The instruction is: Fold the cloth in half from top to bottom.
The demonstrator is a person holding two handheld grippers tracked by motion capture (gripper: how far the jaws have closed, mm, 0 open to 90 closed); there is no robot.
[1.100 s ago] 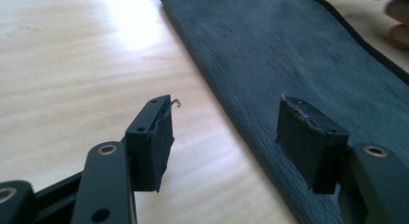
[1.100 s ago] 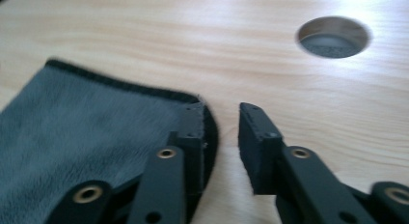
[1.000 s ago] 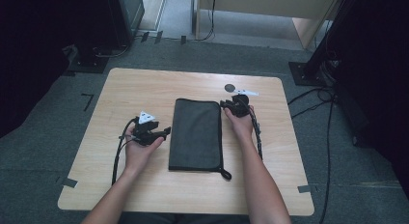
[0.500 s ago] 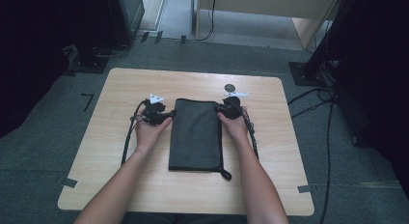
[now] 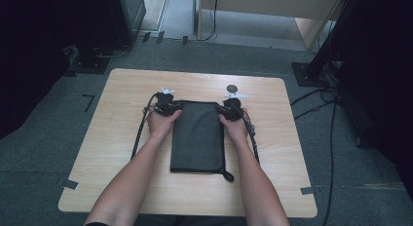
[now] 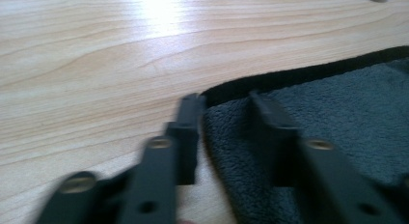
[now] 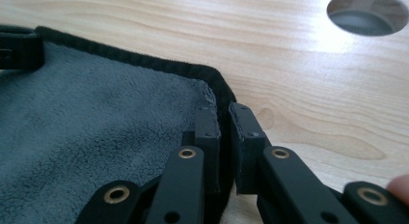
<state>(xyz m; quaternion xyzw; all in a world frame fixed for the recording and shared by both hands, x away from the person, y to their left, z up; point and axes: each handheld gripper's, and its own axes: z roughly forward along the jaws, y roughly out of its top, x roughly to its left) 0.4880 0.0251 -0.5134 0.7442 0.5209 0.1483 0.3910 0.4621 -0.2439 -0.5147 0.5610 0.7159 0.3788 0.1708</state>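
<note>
A dark grey cloth (image 5: 197,138) with a black hem lies folded in a long rectangle mid-table. My left gripper (image 5: 176,107) is at its far left corner. In the left gripper view its jaws (image 6: 224,101) straddle the hem, one on wood, one on the cloth (image 6: 337,103). They have just been closing and a gap still shows. My right gripper (image 5: 225,110) is at the far right corner. Its jaws (image 7: 223,113) have just been closing and pinch the hem of the cloth (image 7: 96,118).
The light wooden table (image 5: 122,89) has a round cable hole (image 5: 232,88) just beyond the right gripper, also seen as the hole (image 7: 366,12). A small loop (image 5: 227,176) hangs off the cloth's near right corner. Cables trail from both grippers along the forearms.
The left hand has moved away from me and rightwards, from beside the cloth's middle to its far left corner. The right hand has stayed at the far right corner.
</note>
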